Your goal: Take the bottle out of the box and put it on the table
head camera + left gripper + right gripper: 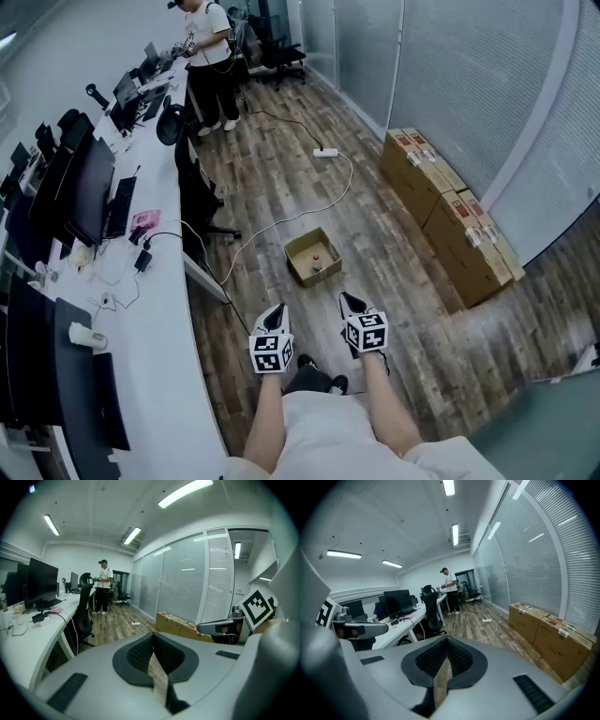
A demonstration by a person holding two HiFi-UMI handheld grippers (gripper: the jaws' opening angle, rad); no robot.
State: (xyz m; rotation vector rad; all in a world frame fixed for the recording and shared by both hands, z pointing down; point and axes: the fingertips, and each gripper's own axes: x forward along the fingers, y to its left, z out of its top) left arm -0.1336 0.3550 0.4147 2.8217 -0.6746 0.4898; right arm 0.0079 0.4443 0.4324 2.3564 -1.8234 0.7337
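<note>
A small open cardboard box [312,257] sits on the wooden floor ahead of me. Inside it stands a bottle [317,262] with a red cap. My left gripper [277,311] and right gripper [348,300] hang side by side above the floor, short of the box, pointing toward it. Both are shut with nothing between their fingers, which shows in the left gripper view [153,637] and in the right gripper view [446,642]. The long white table [161,309] runs along the left. The box is hidden behind the jaws in both gripper views.
Large cardboard cartons [450,211] line the glass wall at right. A power strip [325,152] and its white cable lie on the floor beyond the box. Black office chairs [194,183] stand by the table, which holds monitors [89,187]. A person [208,56] stands far back.
</note>
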